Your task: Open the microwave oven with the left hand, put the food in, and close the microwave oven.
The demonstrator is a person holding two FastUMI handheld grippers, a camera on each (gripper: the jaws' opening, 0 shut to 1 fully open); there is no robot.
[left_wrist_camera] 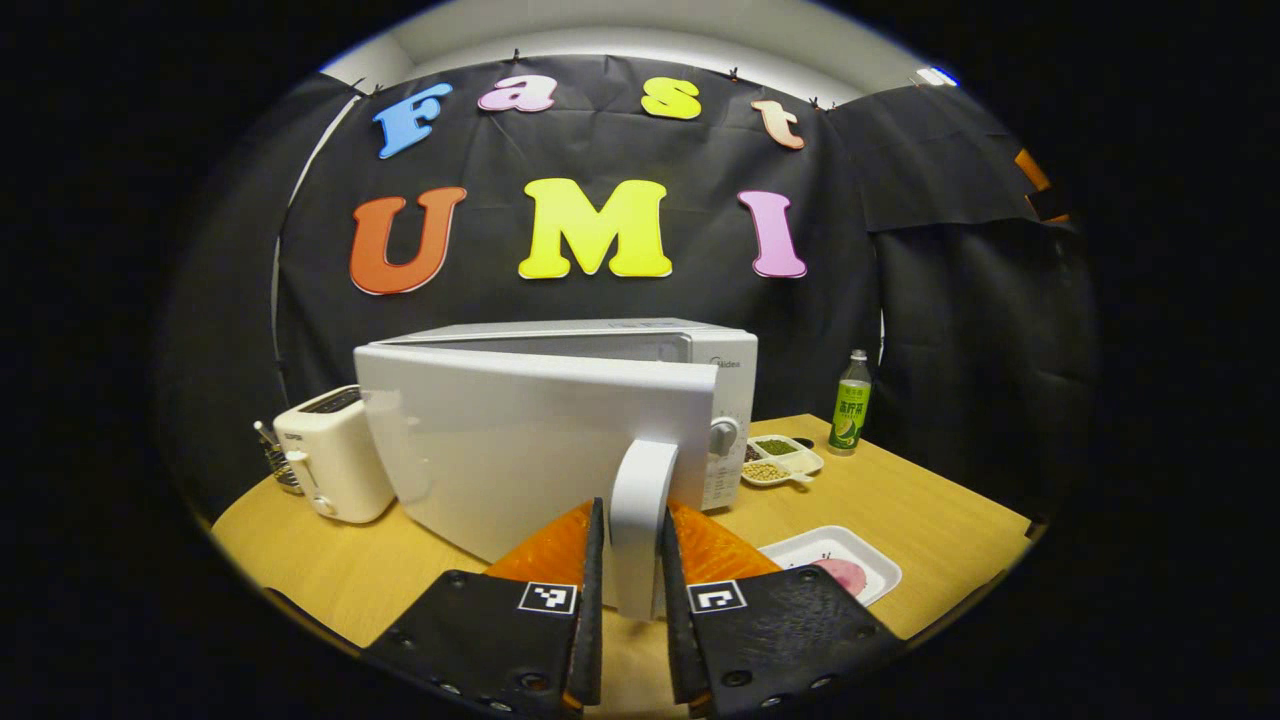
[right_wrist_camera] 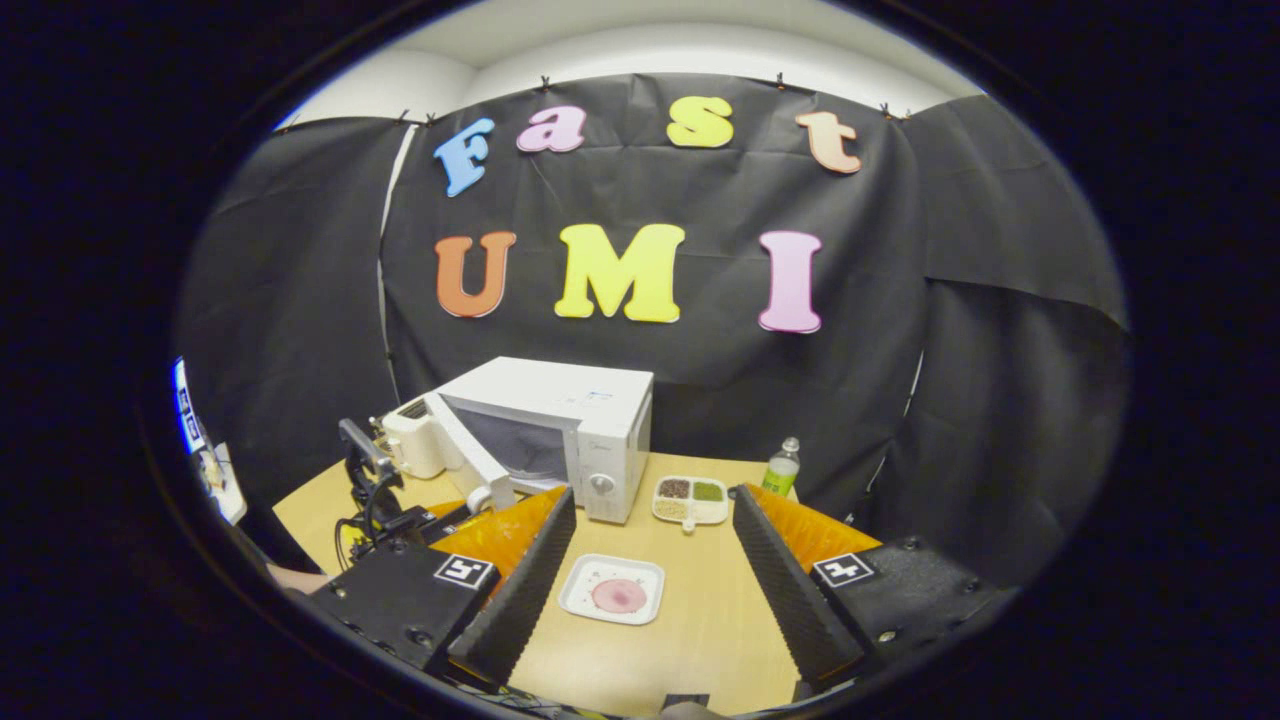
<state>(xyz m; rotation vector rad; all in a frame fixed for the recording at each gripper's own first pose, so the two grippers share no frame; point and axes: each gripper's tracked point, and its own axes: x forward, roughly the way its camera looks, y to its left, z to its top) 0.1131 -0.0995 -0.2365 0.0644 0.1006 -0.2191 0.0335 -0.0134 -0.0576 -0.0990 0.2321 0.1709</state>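
The white microwave (left_wrist_camera: 725, 370) stands at the back of the wooden table with its door (left_wrist_camera: 530, 440) swung partly open toward me. My left gripper (left_wrist_camera: 632, 508) is shut on the door's upright white handle (left_wrist_camera: 640, 480), one finger on each side. In the right gripper view the microwave (right_wrist_camera: 610, 420) shows its dark cavity, and the left gripper (right_wrist_camera: 390, 505) sits at the open door (right_wrist_camera: 468, 455). The food, a pink slice on a white tray (right_wrist_camera: 613, 590), lies on the table below and between the fingers of my right gripper (right_wrist_camera: 652, 495), which is open and holds nothing. The tray (left_wrist_camera: 835, 565) lies right of the door.
A white toaster (left_wrist_camera: 330, 455) stands left of the microwave, with a utensil holder (left_wrist_camera: 280, 465) behind it. A divided dish of beans (right_wrist_camera: 690, 497) and a green bottle (right_wrist_camera: 781, 468) sit right of the microwave. The table's (right_wrist_camera: 700, 620) front edge is near.
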